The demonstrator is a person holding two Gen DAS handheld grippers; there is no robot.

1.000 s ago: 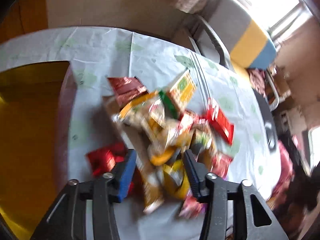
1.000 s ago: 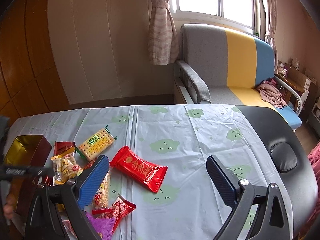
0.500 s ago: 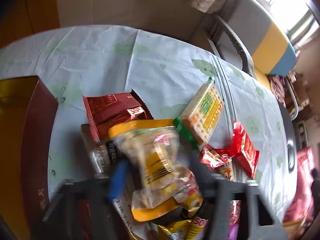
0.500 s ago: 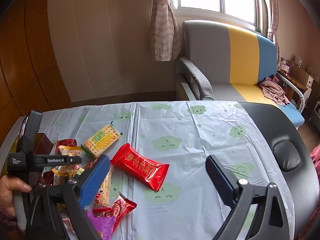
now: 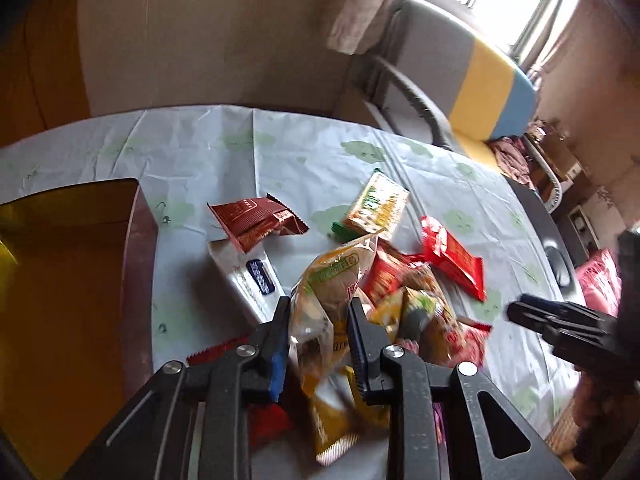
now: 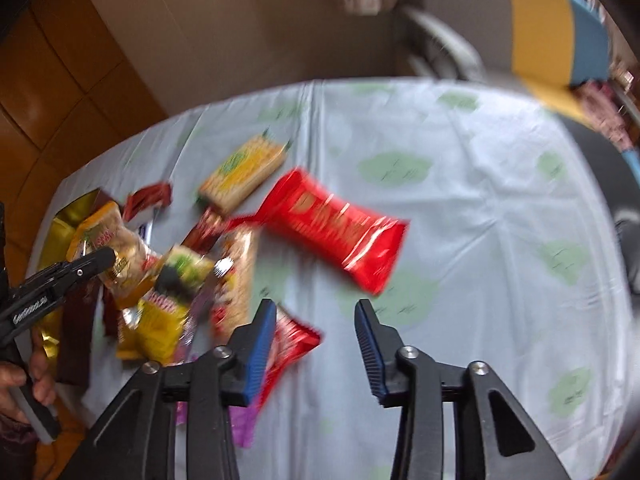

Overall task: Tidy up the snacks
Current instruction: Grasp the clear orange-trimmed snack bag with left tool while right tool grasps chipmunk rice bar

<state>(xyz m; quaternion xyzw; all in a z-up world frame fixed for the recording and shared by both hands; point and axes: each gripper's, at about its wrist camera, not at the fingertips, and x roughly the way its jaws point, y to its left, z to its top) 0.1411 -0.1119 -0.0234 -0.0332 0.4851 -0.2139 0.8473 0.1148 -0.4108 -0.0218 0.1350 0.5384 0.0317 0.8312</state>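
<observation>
A: Left gripper (image 5: pixel 318 332) is closing on the clear snack bag (image 5: pixel 332 292), just right of the gold box (image 5: pixel 80 240).

B: Crinkly film could slip. Right gripper (image 6: pixel 316 334) is closing on nothing.

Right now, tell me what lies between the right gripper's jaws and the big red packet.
Only bare cloud-print tablecloth, in the right wrist view; the closing jaws hold nothing short of the red packet.

A clear snack bag (image 5: pixel 332 292) with a yellow and green top stands tilted above the pile of snacks (image 5: pixel 416 304). A big red packet (image 6: pixel 340 232) lies flat by itself beside the pile. A yellow cracker pack (image 6: pixel 244 172) lies behind it. A dark red packet (image 5: pixel 256 224) rests on a white packet (image 5: pixel 244 276). A gold box (image 5: pixel 68 272) sits open at the left.
</observation>
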